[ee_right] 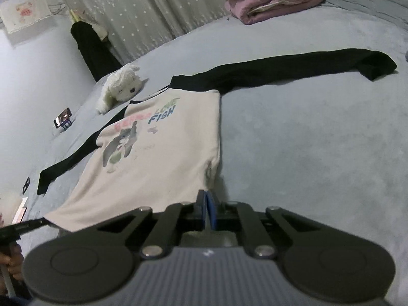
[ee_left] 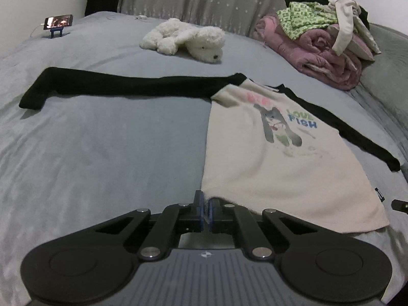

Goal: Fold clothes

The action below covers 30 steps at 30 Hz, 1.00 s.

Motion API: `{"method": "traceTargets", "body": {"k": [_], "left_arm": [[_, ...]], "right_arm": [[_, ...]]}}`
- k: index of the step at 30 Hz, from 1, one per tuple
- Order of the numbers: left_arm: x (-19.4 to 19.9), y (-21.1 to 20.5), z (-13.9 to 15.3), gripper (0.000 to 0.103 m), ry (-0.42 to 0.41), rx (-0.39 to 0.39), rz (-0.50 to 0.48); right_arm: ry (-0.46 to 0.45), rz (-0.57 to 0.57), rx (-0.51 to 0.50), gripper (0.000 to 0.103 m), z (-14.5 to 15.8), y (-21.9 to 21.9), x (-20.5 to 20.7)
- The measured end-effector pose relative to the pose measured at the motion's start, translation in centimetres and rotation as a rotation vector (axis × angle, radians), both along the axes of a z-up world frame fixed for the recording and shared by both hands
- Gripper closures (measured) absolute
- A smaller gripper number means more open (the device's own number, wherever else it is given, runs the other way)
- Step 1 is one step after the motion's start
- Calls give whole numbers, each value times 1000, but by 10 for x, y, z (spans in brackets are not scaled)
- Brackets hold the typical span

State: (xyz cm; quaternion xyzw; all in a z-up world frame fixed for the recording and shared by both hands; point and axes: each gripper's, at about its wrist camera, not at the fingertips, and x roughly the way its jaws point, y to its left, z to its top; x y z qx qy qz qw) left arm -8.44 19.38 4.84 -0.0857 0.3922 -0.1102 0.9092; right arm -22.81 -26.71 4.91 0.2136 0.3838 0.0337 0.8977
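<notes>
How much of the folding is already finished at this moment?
Done: the shirt lies flat on the bed, both black sleeves spread out. In hand: the left claw and right claw pinch its two bottom hem corners. Left: every fold, and the clothes pile.

A grey bed [ee_left: 102, 140] carries a cream shirt [ee_left: 280, 165] spread flat; a white plush dog [ee_left: 188, 39]; a pink blanket pile [ee_left: 329, 56]; a propped phone [ee_left: 58, 22].

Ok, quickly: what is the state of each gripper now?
Left gripper: shut on the shirt hem corner.
Right gripper: shut on the opposite hem corner.
</notes>
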Motion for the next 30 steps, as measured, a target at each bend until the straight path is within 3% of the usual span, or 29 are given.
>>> {"method": "traceTargets", "body": {"k": [3, 7, 10, 13, 17, 23, 30], "left_arm": [[2, -5, -7, 100, 28, 26, -10], [3, -2, -9, 100, 22, 8, -8], [4, 0, -14, 99, 34, 6, -2], [3, -5, -17, 99, 23, 33, -15], [5, -4, -18, 99, 26, 17, 1], [6, -4, -17, 100, 34, 6, 16], [-4, 3, 6, 101, -22, -8, 28]], "right_arm": [[40, 35, -81, 82, -7, 12, 3], [76, 50, -178, 79, -11, 19, 0], [101, 111, -185, 63, -9, 17, -9], [116, 238, -296, 62, -13, 36, -17], [79, 240, -449, 69, -19, 62, -8], [58, 120, -275, 94, -11, 35, 4], [-7, 4, -71, 96, 4, 3, 5]]}}
